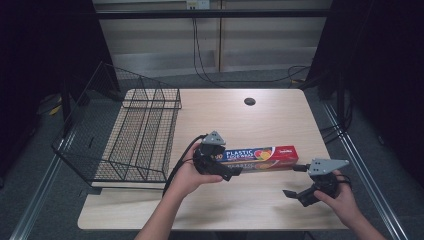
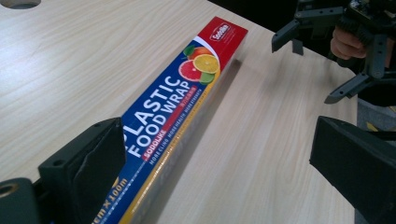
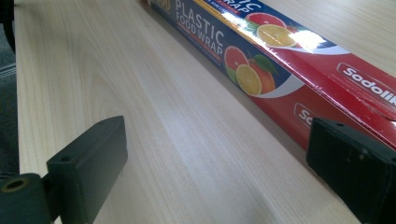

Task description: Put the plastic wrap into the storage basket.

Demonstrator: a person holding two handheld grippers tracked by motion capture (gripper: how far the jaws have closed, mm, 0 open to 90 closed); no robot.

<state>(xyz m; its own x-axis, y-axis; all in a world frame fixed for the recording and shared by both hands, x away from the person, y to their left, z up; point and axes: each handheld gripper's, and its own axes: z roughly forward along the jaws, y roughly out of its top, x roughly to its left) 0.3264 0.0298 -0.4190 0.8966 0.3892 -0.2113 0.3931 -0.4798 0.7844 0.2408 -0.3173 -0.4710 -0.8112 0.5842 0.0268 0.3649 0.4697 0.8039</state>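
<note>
Pale wooden bench (image 1: 260, 120) carries the plastic food wrap box (image 1: 260, 156) near its front right, my left gripper (image 2: 219, 154) spread around its end, my right gripper (image 3: 215, 158) spread just beside it.

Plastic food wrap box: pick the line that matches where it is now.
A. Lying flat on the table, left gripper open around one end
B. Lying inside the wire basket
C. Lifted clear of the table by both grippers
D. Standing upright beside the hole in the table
A: the plastic food wrap box lies flat on the table, with the left gripper open astride its near end, while the wire basket stands apart.
</note>
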